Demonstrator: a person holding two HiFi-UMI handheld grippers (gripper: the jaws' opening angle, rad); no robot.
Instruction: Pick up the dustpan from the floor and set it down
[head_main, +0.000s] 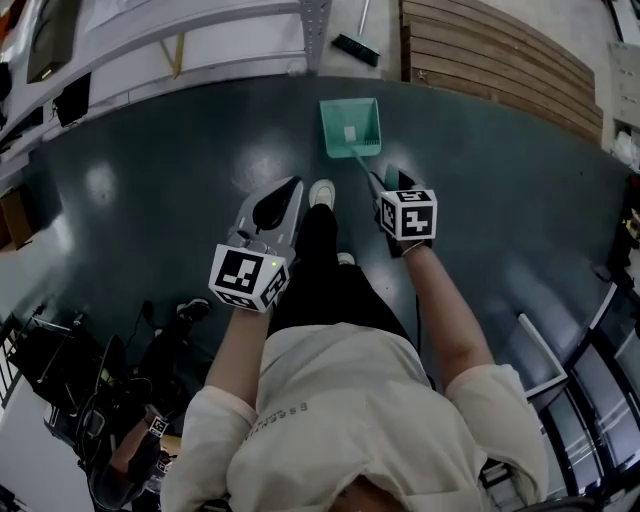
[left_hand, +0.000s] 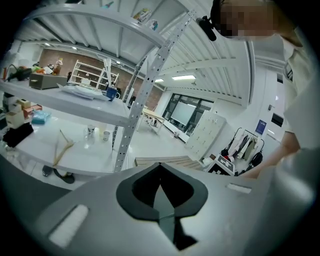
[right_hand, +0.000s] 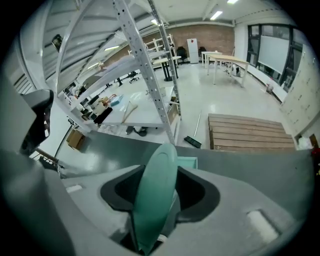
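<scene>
A green dustpan (head_main: 350, 125) lies on the dark floor ahead of my feet, its thin handle (head_main: 364, 165) running back toward my right gripper (head_main: 392, 180). In the right gripper view the handle (right_hand: 154, 192) stands between the jaws with a dark gap on each side, so that gripper (right_hand: 159, 186) is open around it, and the pan (right_hand: 188, 162) shows just past it. My left gripper (head_main: 296, 185) hovers to the left of the dustpan, shut and holding nothing. Its tips meet in the left gripper view (left_hand: 161, 200).
A broom (head_main: 355, 48) leans by the white shelving (head_main: 150, 40) at the back. A wooden pallet (head_main: 500, 50) lies at the back right. My shoe (head_main: 321, 192) is between the grippers. Chairs and gear (head_main: 90, 390) crowd the lower left, and a metal frame (head_main: 560, 370) stands at the right.
</scene>
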